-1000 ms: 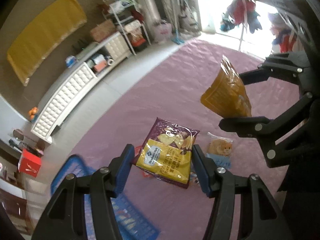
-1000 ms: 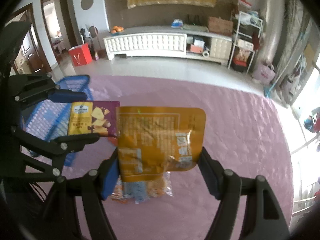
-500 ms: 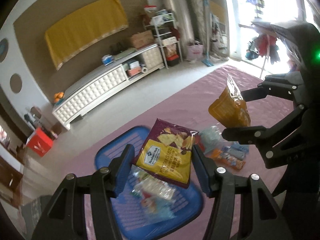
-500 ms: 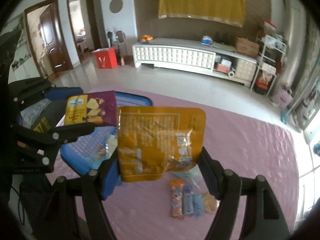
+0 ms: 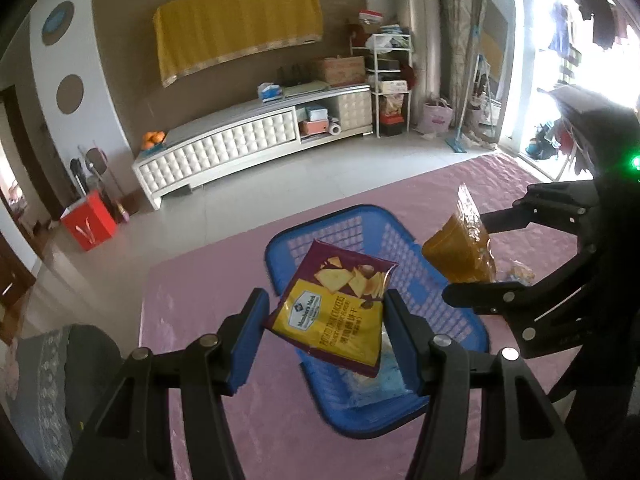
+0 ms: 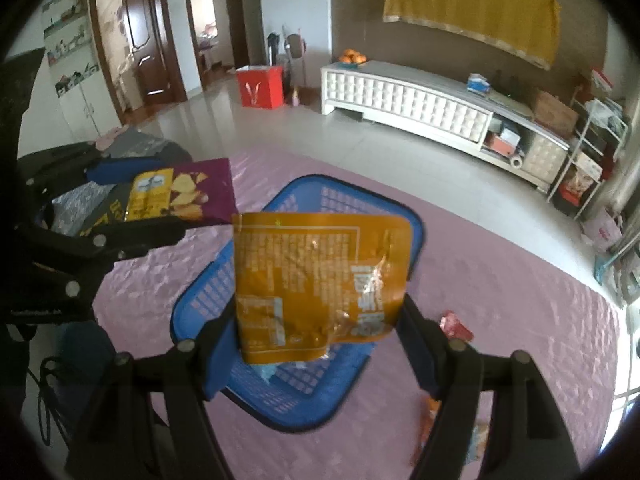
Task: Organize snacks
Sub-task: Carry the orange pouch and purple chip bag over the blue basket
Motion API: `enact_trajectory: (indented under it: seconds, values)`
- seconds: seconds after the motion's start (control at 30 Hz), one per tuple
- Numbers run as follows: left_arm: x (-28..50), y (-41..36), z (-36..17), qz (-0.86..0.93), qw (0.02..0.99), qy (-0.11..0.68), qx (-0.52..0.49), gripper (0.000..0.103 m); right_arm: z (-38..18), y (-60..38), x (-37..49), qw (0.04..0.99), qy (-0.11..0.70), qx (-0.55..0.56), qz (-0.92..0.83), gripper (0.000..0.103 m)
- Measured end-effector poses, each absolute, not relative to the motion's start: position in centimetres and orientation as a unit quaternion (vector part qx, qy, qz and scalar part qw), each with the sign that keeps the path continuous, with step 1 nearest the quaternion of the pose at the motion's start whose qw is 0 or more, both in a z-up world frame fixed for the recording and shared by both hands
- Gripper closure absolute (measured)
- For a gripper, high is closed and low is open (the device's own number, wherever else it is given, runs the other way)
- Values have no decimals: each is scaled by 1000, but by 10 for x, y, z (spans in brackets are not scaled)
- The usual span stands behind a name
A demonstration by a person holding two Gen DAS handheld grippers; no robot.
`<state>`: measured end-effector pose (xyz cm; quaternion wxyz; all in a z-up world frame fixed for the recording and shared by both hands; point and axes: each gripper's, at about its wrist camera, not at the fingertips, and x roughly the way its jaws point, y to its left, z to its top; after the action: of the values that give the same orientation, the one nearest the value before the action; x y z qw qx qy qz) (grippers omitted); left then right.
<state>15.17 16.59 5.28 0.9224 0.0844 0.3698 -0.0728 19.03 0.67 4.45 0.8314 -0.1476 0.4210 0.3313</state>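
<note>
the left gripper (image 5: pixel 324 320) pinches a purple and yellow chip bag (image 5: pixel 336 308) between its blue pads, one pad against each side edge. the bag hangs tilted above the blue basket (image 5: pixel 360 224), which sits on a pink quilted cloth (image 5: pixel 208 280). the right gripper (image 6: pixel 320 332) pinches an orange packet (image 6: pixel 320 280) in the same way, its pads against the packet's lower sides; the packet is crumpled at its lower part and is also held above the basket. the basket's mesh floor holds a few small pale wrappers, seen only in part behind the bags. the two bags are near each other but apart. on the cloth to the right of the basket lie a small red wrapper (image 6: pixel 456 326) and further snack packets (image 6: pixel 476 440), blurred. a white cabinet (image 5: pixel 240 148) stands across the tiled floor.
</note>
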Motion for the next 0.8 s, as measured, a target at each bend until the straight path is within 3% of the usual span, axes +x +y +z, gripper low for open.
enact_trajectory:
  seconds: [0.47,0.8]
  values:
    - [160,215,9,-52,920,387,7,47,0,61,190,787,462,-217,347,26]
    - [158,214,-5,-52,915,400,8,47,-35,68,187,761,515,-225,322,26]
